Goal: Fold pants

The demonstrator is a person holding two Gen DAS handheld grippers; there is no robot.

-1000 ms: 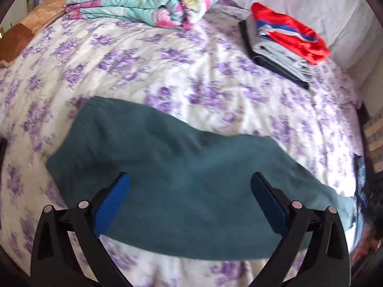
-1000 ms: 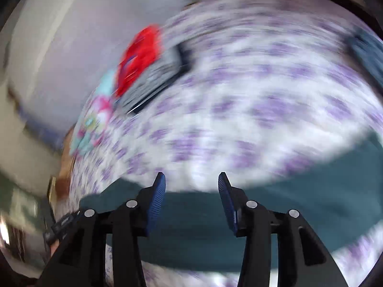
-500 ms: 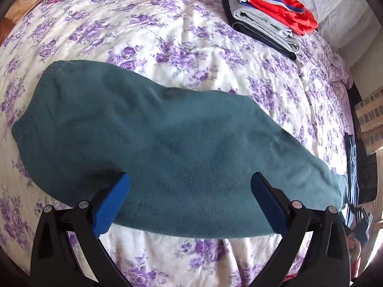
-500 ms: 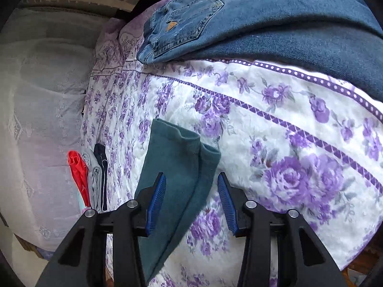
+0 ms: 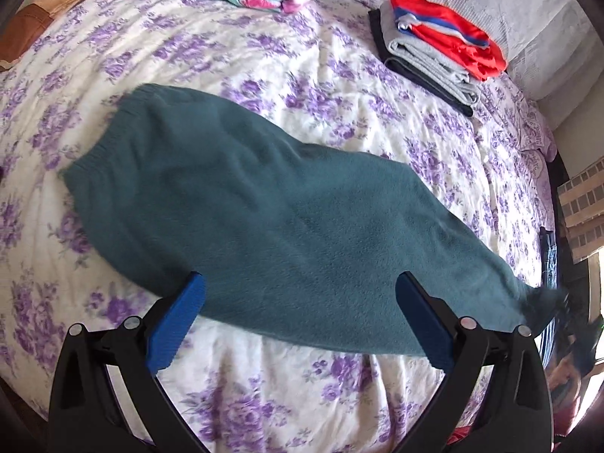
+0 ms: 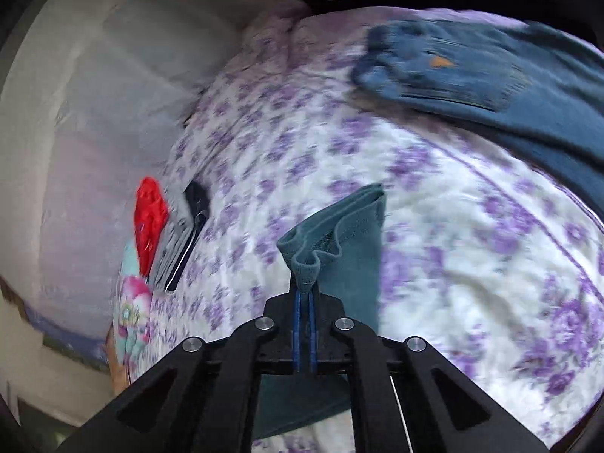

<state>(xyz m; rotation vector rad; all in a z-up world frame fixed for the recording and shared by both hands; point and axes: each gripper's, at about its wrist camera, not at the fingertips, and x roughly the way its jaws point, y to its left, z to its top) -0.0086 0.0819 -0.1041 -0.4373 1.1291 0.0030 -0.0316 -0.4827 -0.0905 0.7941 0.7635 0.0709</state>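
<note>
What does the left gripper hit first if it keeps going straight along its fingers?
Most likely the teal pants. The open left gripper points down at the cloth's near edge, with nothing in between. The floral bedspread lies right beside that edge, so depth makes it a close call.

matt teal fleece pants [image 5: 287, 219]

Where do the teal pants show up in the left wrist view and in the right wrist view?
Left wrist: teal pants spread across the middle, waistband upper left.
Right wrist: cuff end at centre, pinched in the right gripper.
Shared landmark: the folded stack with the red garment, upper right and left.
</note>
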